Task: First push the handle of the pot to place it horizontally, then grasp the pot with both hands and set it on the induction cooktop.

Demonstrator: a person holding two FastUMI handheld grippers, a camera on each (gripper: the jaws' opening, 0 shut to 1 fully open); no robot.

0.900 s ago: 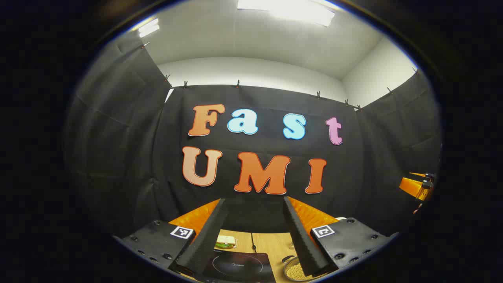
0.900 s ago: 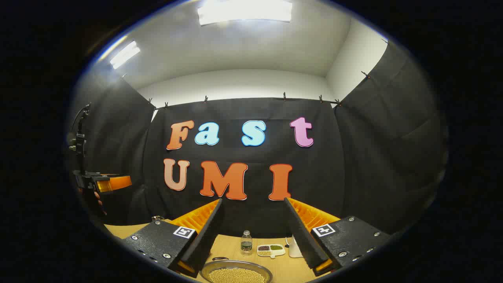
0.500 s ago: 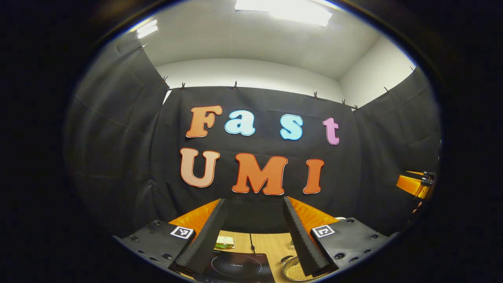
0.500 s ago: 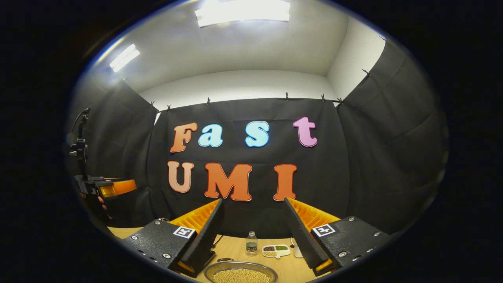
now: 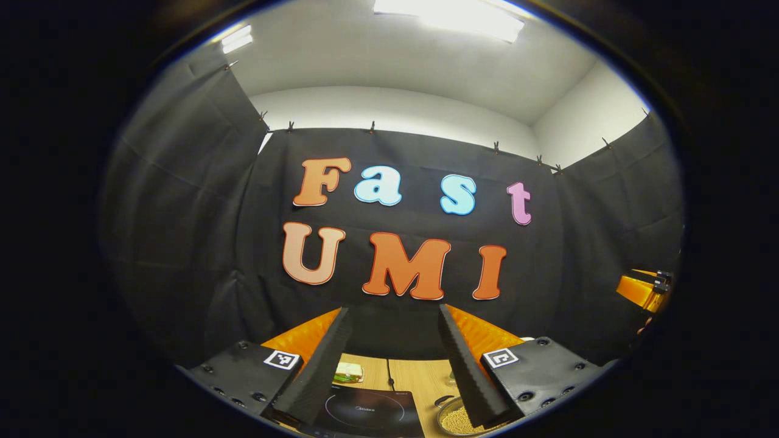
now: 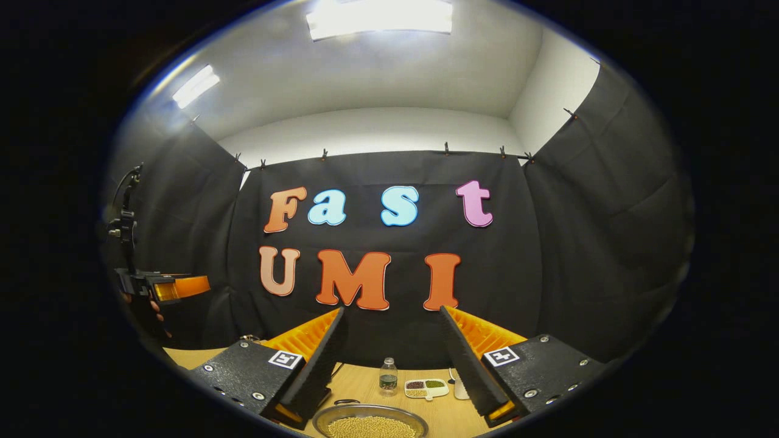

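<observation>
Black cloth drapes the booth on three sides, white ceiling lights glare overhead, and down below sits a pale wooden table (image 6: pixel 359 383). Both tools are held high and level, well above that surface, pointing at the back wall.

Look at the left gripper (image 5: pixel 389 359): its two dark foam-faced fingers (image 5: pixel 319 371) are spread wide, nothing between them. Through the gap, in the left gripper view, lies the flat black glass induction cooktop (image 5: pixel 368 413) with its ring marking, near the table's front edge. Just behind it rests a small sandwich-like item in green and white (image 5: pixel 349 373), and a thin dark cable (image 5: pixel 390 382) runs back across the wood.

Over to the right gripper (image 6: pixel 392 359): released as well, fingers splayed and empty. Directly beneath it sits the round silver metal pot filled with yellowish beans (image 6: pixel 370 423), on the table and not on the cooktop. In the left gripper view the same pot peeks out just beside the cooktop's right side. A thin dark handle loop shows at its far rim; how it lies I cannot tell.

Farther back stand a small clear plastic bottle (image 6: pixel 387 373), a white divided dish of dark and green grains (image 6: pixel 425 387), and something white beside it, half hidden by a finger.
</observation>
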